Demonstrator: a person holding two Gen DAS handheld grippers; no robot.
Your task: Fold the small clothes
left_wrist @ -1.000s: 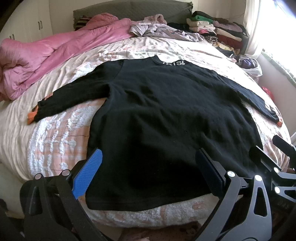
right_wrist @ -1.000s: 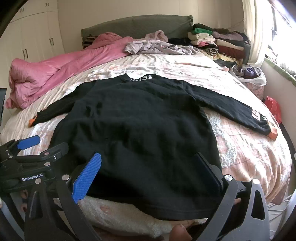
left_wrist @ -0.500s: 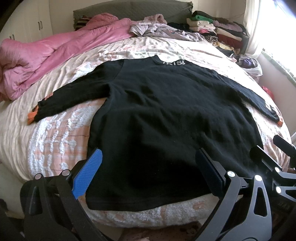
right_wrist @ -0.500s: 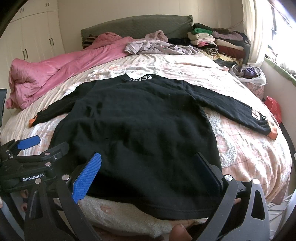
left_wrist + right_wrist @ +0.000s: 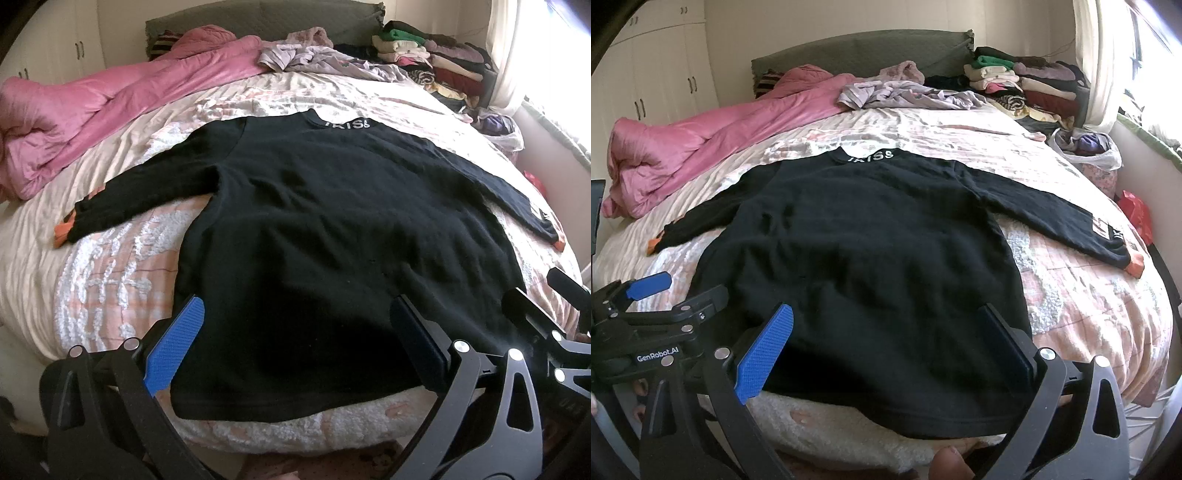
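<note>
Left gripper (image 5: 295,347) (jaws apart), sweater (image 5: 332,229) ahead

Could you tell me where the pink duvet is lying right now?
In both wrist views the pink duvet lies bunched along the bed's left side, beyond the black sweater's left sleeve, reaching the green headboard.

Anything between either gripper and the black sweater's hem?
Nothing visible. The black sweater lies flat on the bed with both sleeves spread. The left gripper and right gripper are open just above the near hem, with only bare fabric between their fingers.
</note>
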